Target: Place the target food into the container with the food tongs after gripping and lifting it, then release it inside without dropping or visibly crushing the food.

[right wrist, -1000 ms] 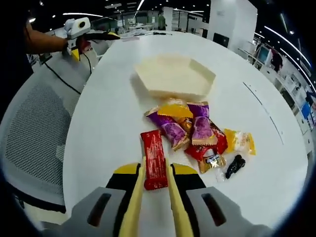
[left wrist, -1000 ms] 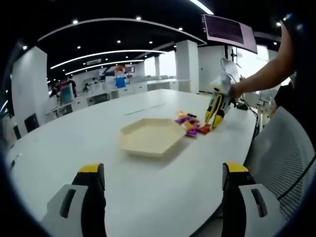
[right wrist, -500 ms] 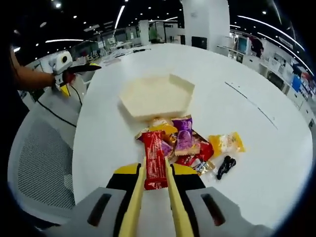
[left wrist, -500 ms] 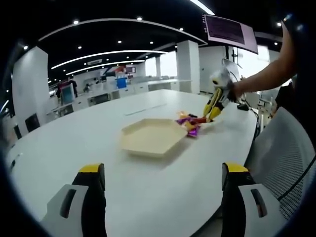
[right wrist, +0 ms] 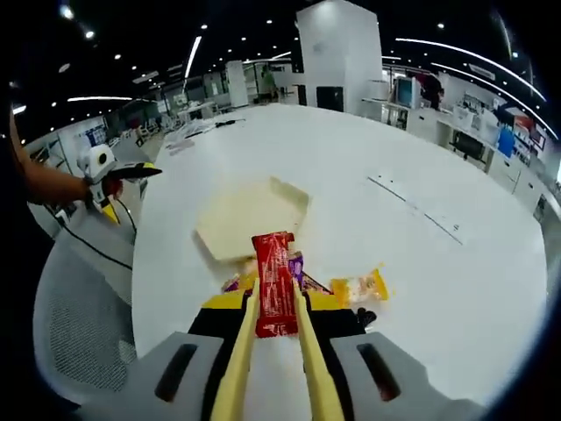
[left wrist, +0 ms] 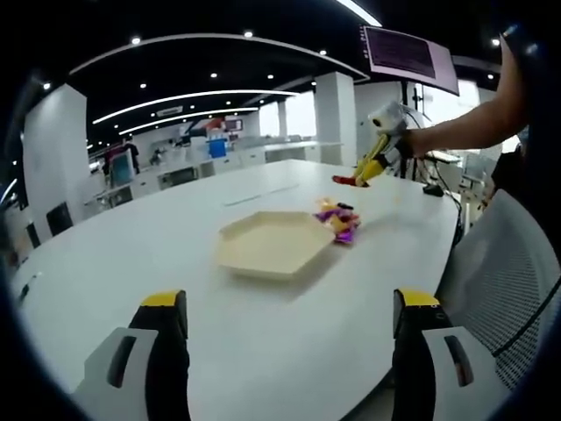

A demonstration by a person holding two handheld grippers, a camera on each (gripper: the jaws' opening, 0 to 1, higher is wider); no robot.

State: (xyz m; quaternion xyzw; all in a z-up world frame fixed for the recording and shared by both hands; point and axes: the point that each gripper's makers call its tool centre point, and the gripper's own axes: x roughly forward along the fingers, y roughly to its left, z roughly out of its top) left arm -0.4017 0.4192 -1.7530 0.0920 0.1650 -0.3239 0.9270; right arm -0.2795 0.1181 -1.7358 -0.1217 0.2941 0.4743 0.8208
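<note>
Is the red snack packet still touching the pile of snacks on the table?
Apart. In the left gripper view, the red packet hangs in the right gripper, with open air between it and the pile.

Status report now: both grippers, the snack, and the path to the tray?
Right gripper shut on red snack packet, lifted above table. Left gripper open, idle. Beige hexagonal tray ahead, path clear.

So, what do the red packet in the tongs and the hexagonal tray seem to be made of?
The red packet, held between the yellow tongs, looks like thin plastic film: it is glossy, with printed markings and a crimped end. The tray looks like matte moulded pulp or pale plastic; its cream surface shows no shine and no pattern, so which of the two cannot be told.
</note>
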